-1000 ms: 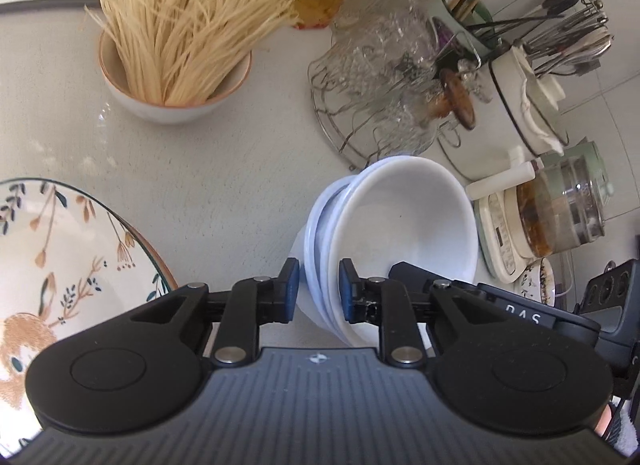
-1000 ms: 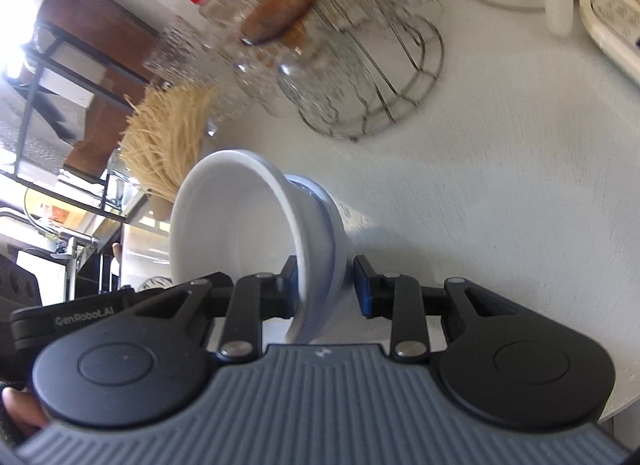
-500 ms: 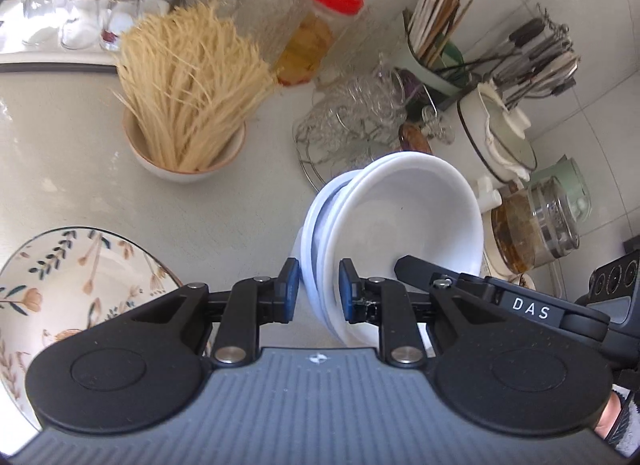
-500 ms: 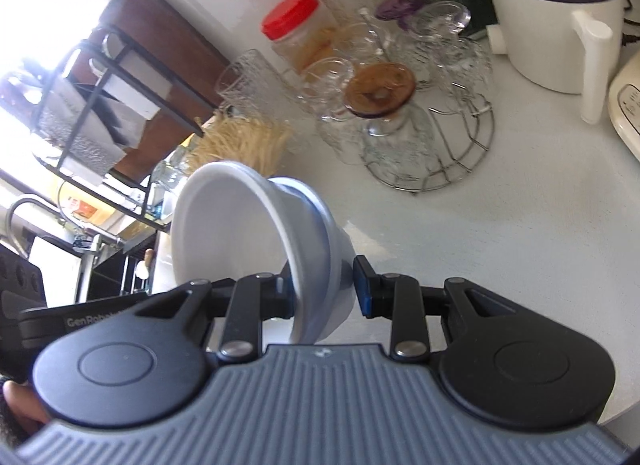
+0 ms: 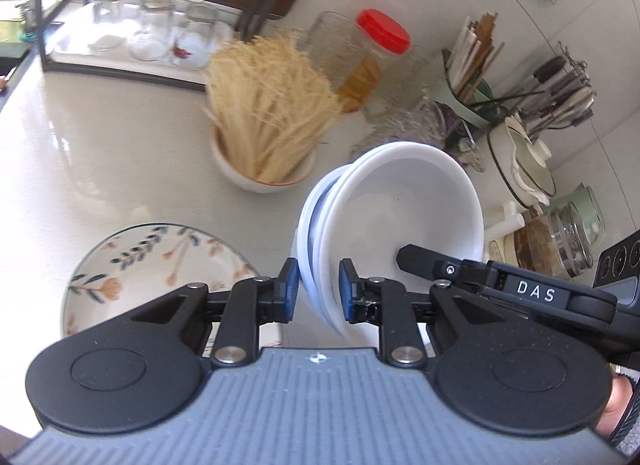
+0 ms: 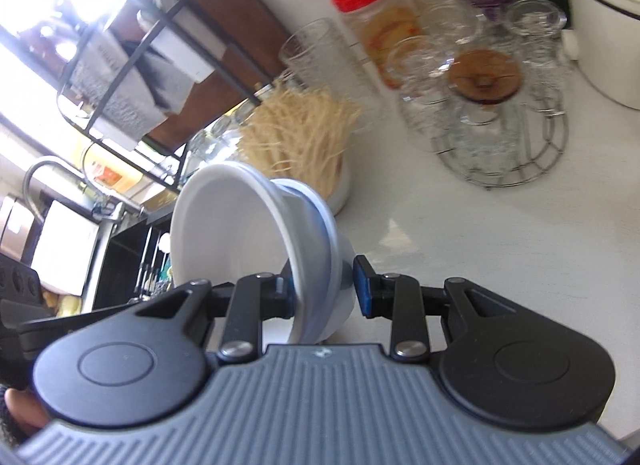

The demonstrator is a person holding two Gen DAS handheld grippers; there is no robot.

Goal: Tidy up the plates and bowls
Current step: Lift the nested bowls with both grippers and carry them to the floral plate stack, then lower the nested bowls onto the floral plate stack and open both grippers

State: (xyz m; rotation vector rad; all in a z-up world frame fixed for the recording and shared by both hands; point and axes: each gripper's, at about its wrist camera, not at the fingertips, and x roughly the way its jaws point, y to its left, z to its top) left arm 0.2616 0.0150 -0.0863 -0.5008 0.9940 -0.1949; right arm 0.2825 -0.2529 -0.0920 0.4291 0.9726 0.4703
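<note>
We have lifted the stack of white bowls (image 5: 396, 217) clear of the bench (image 5: 100, 169): a second ago the noodle bowl (image 5: 266, 169) and floral plate (image 5: 160, 269) loomed close, and now both sit lower and farther, with the far rack of jars newly visible. That suggests the carry toward a storage spot has begun. The left hand-held gripper (image 5: 318, 291) clamps the stack's near-left rim, the right hand-held gripper (image 6: 326, 289) the opposite rim, so the bowls hang tilted between them. We count two nested bowls, possibly a third, one floral plate, one noodle bowl, and one red-lidded jar (image 5: 370, 57).
</note>
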